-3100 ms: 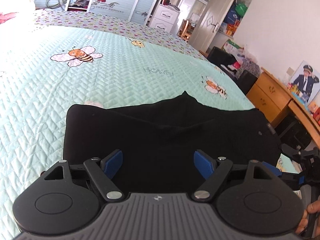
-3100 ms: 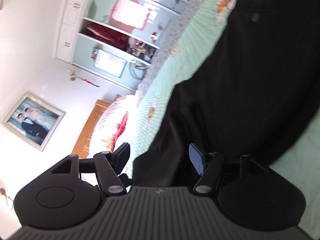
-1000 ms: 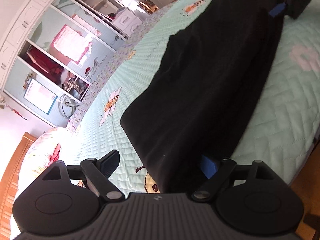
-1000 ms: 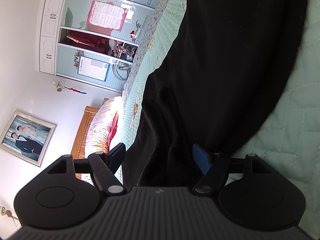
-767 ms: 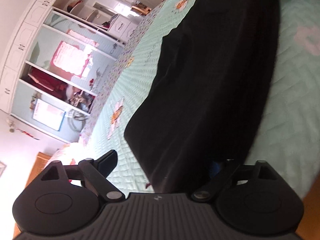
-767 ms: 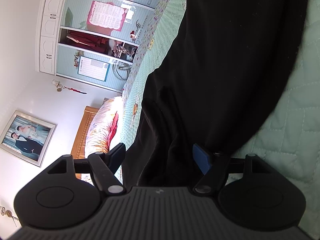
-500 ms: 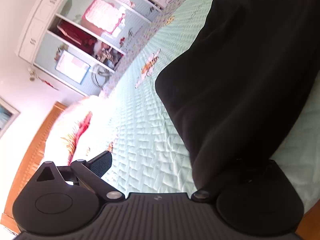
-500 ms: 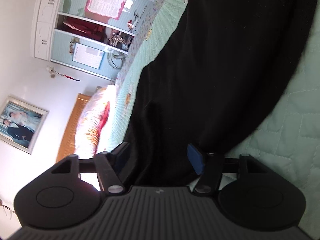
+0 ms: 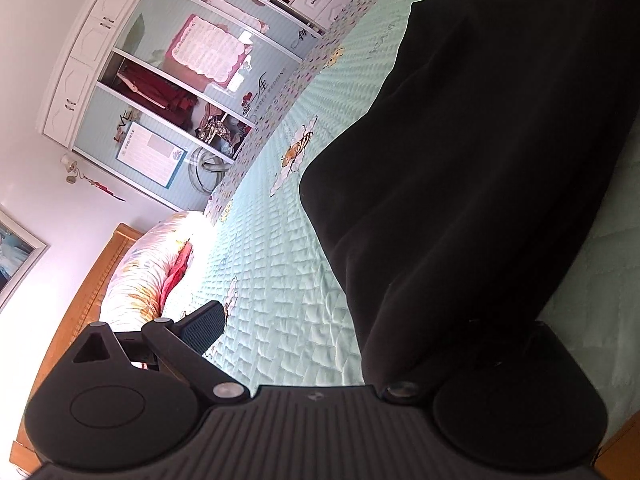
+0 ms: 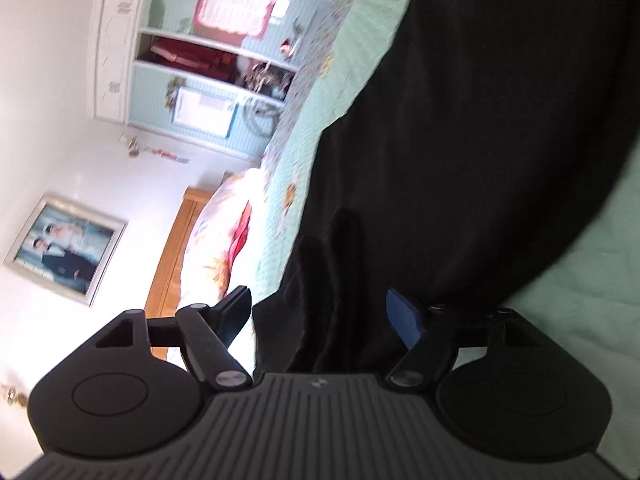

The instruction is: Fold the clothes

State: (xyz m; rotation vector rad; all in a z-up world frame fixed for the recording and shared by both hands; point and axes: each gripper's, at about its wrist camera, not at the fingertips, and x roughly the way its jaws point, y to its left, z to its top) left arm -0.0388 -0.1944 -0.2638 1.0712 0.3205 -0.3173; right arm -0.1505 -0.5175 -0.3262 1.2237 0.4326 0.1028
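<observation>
One black garment (image 9: 460, 168), lying flat on the mint quilted bedspread (image 9: 276, 264) near its edge, already doubled over by the look of the layered hem (pleats bunched at the near end in the right wrist view). Judged partly done: laid out and at least one fold in, probably another fold or a tidying still to come. Left gripper (image 9: 340, 344) spread wide, with the garment's near corner draped over its right finger and nothing pinched between the pads. Right gripper (image 10: 320, 316) with jaws opening at this moment, bunched cloth lying between them, pads not seen pressing on it.

Hidden or hard to read: left gripper's right finger buried under cloth; garment's far end cut off at the frame; folds and seams lost in the black; kind of garment uncertain (a button suggests trousers). Right wrist view blurred. Beyond the bedspread, a floral pillow (image 9: 148, 272) and a wardrobe (image 9: 168, 92).
</observation>
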